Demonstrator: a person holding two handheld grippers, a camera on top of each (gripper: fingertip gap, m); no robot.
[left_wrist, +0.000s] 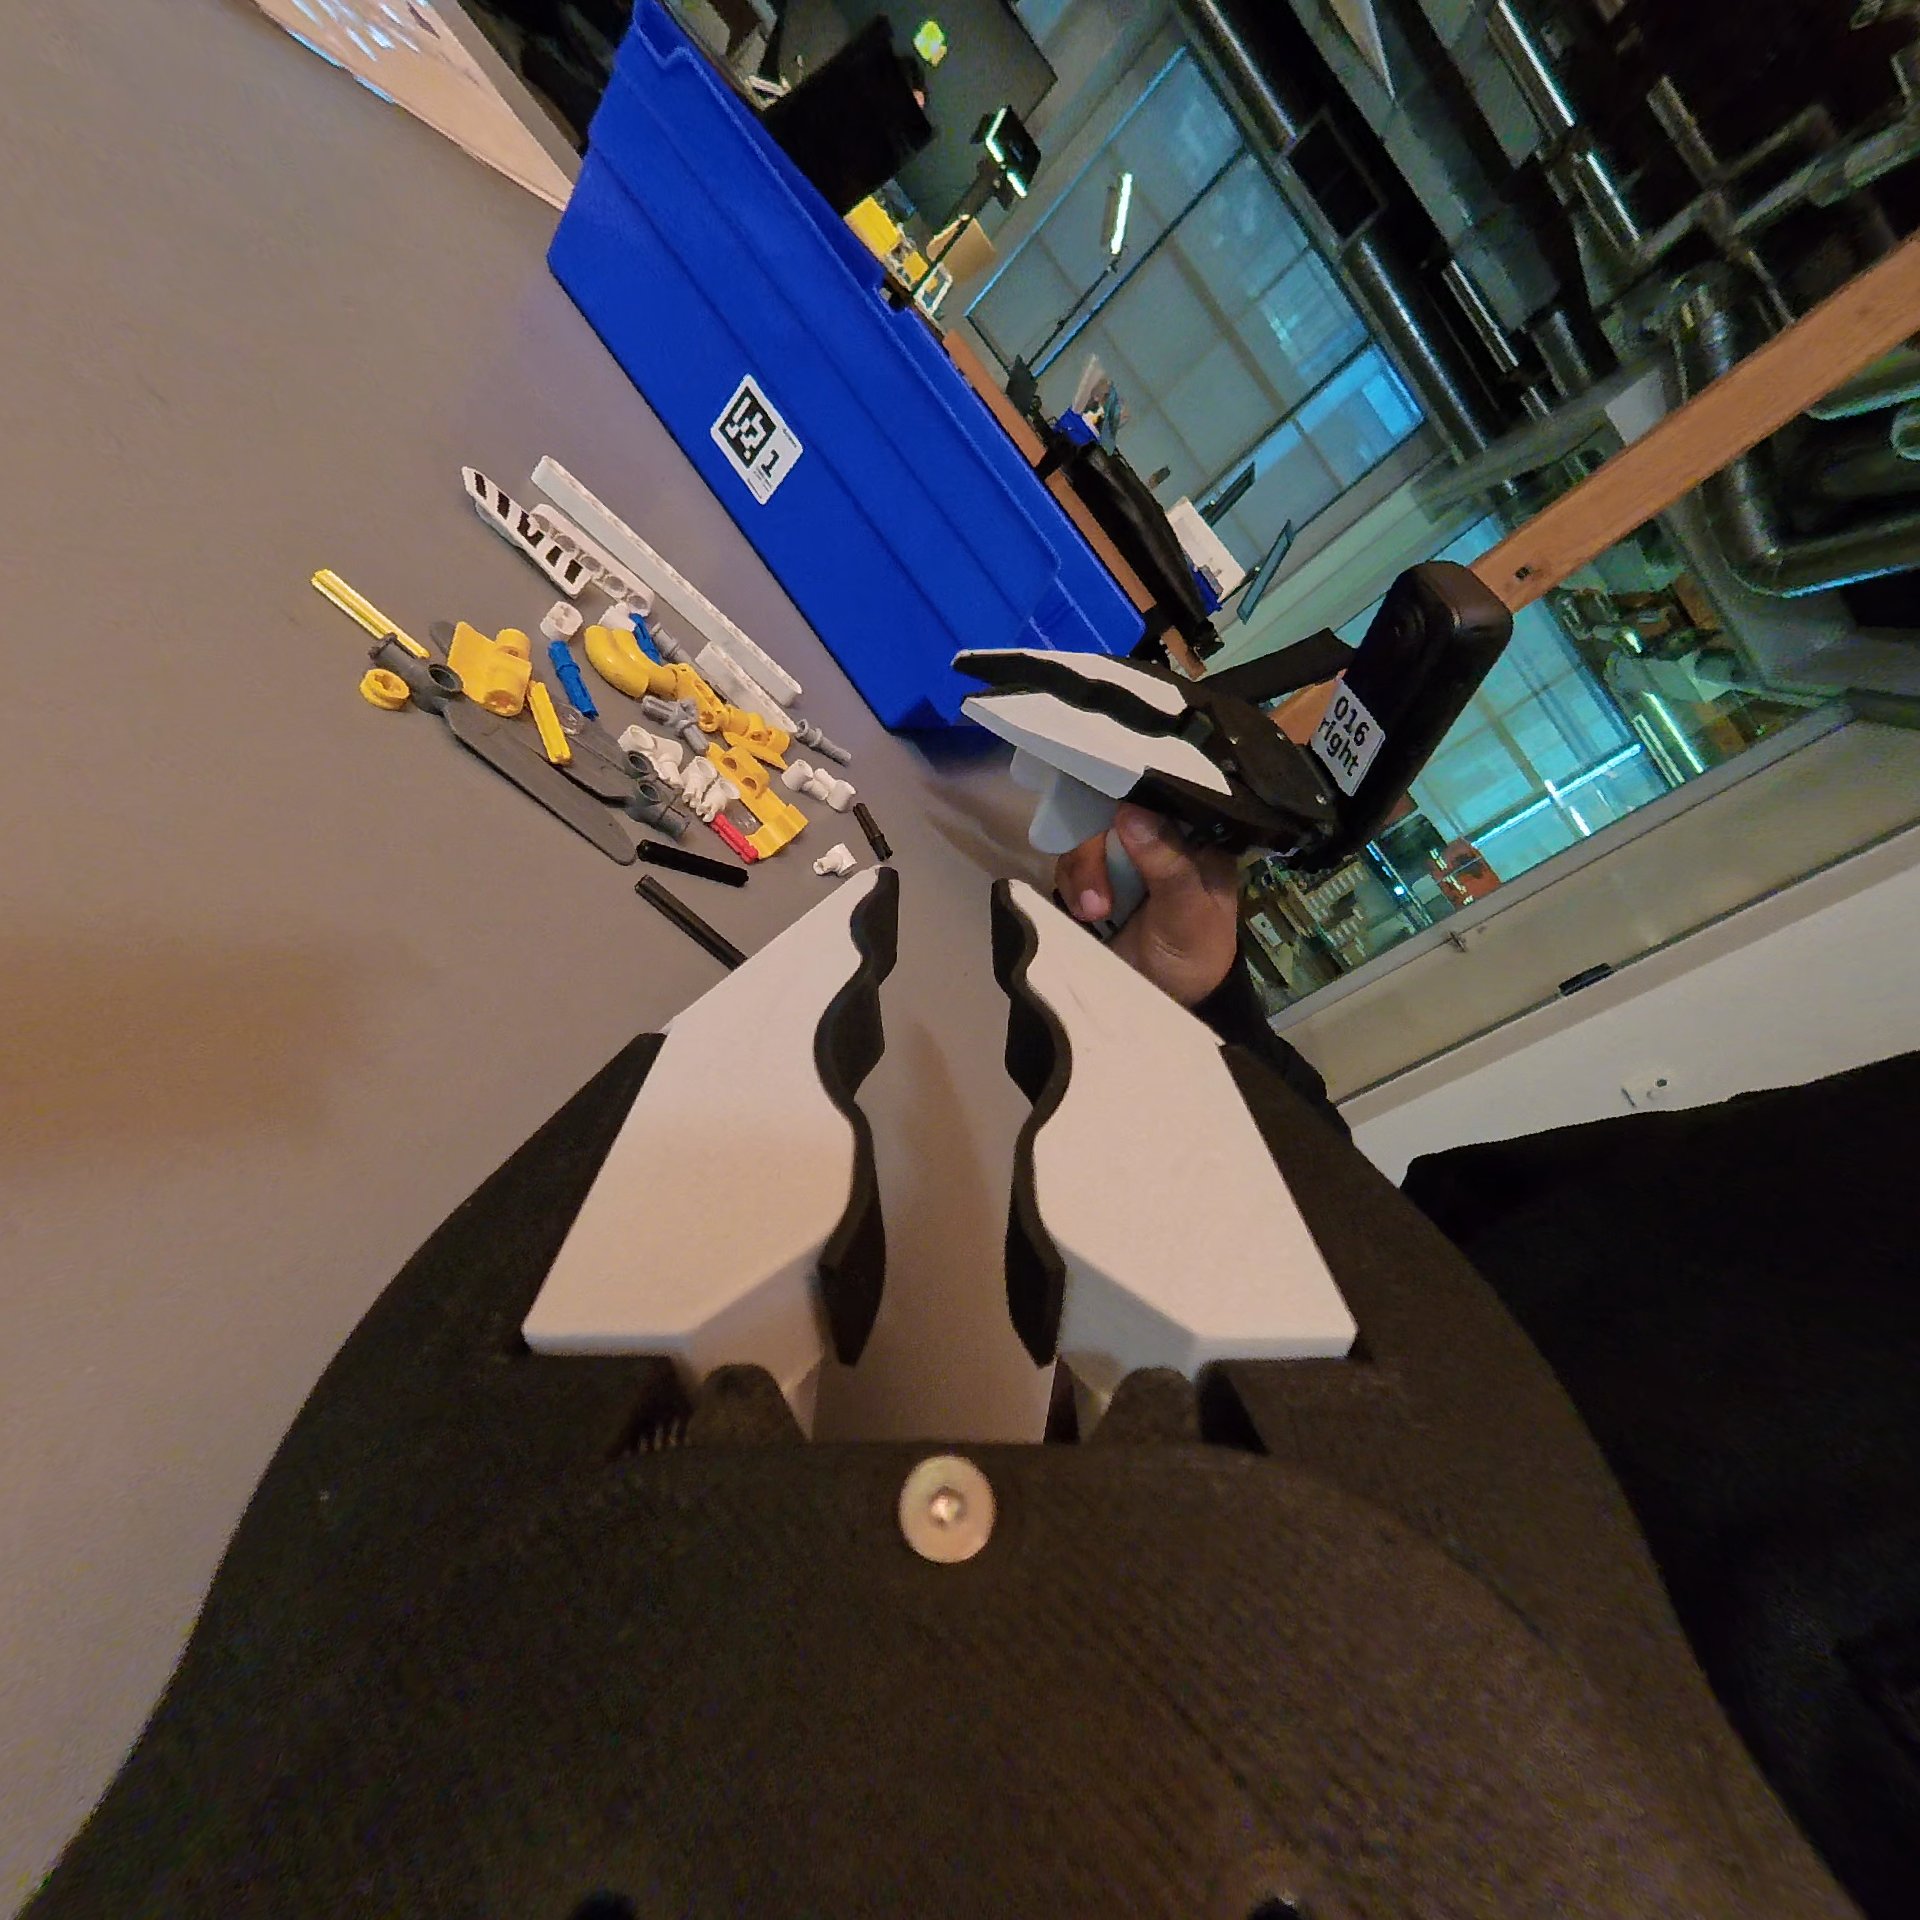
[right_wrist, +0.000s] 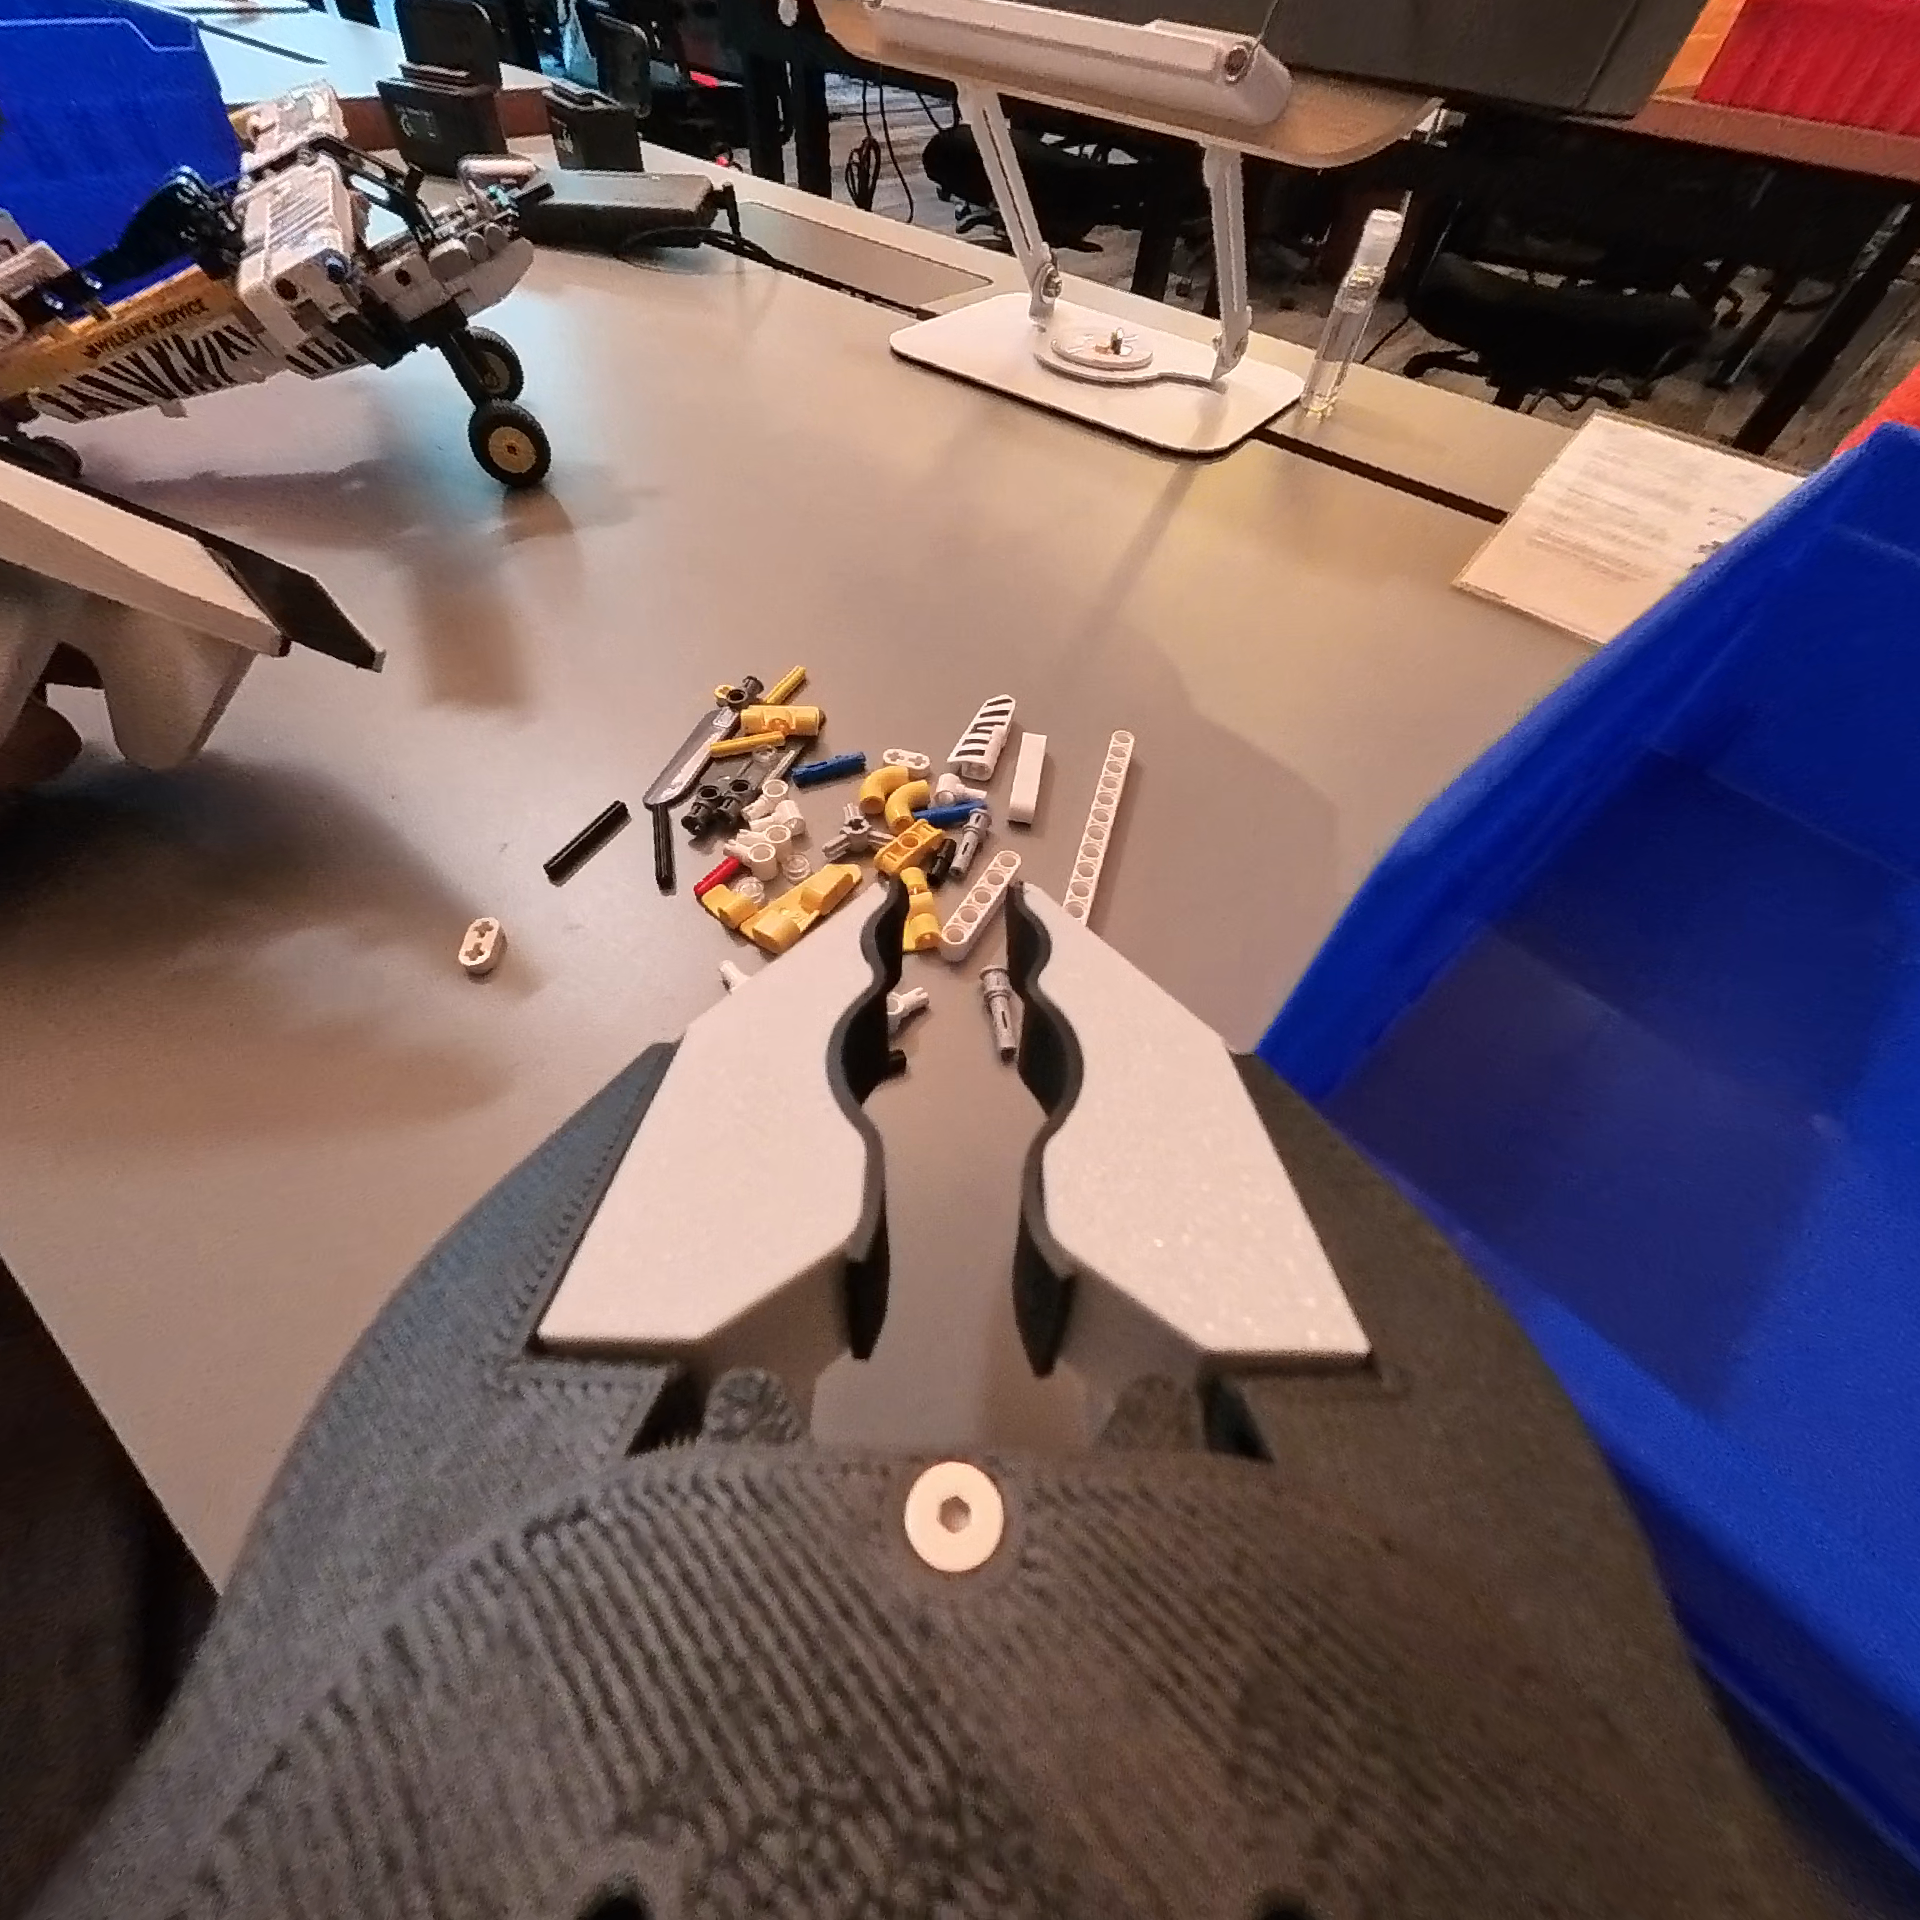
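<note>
A pile of small plastic building parts (right_wrist: 831, 821), yellow, white, grey, blue and black, lies on the grey table (right_wrist: 727, 540). My right gripper (right_wrist: 951, 904) hovers just in front of the pile, its jaws apart with nothing between the pads. A yellow part (right_wrist: 914, 920), a white holed beam (right_wrist: 977, 899) and a grey pin (right_wrist: 1003, 1003) lie on the table below it. My left gripper (left_wrist: 945, 894) is open and empty, above the table near the pile (left_wrist: 623, 707). The right gripper (left_wrist: 1091, 717) shows ahead of it, held by a hand (left_wrist: 1164, 904). The left gripper also shows in the right wrist view (right_wrist: 208, 592).
A blue bin (right_wrist: 1610, 1039) stands close on the right, and it also shows in the left wrist view (left_wrist: 831, 416). A toy aircraft model (right_wrist: 260, 281) stands at the far left. A white stand base (right_wrist: 1101, 384), a clear bottle (right_wrist: 1351, 312) and a paper sheet (right_wrist: 1621, 520) are at the back. A lone white part (right_wrist: 480, 945) lies to the left. One gripper's finger ends stand about 15 cm off the other's. From my left tips it is roughly 15 cm to the toy aircraft model (right_wrist: 260, 281); from my right, 25 cm.
</note>
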